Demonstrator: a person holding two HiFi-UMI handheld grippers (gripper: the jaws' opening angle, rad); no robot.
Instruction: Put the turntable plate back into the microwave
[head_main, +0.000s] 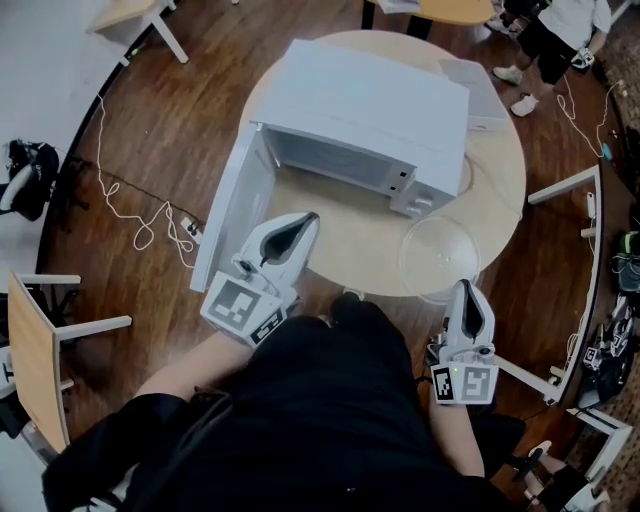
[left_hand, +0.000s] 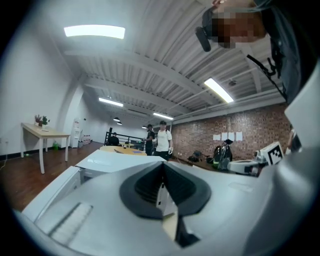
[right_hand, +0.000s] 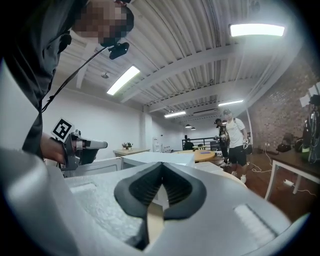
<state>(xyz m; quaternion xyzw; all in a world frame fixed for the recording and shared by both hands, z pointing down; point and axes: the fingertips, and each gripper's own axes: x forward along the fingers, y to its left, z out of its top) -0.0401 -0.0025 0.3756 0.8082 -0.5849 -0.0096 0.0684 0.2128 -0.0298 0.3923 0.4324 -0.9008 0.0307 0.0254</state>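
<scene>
A dark brown wooden plank floor (head_main: 200, 90) lies under a round pale wooden table (head_main: 497, 175). Long fluorescent strip lights (left_hand: 94, 31) sit on a ribbed white ceiling (left_hand: 150, 50). One wall is red brick (left_hand: 240, 125), another plain white (right_hand: 100, 120). A pale wooden side table with white legs (left_hand: 45, 131) stands by it.

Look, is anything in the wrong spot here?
Yes. The glass turntable plate lies out on the round table, near its edge, instead of inside the microwave, whose door hangs open.
</scene>
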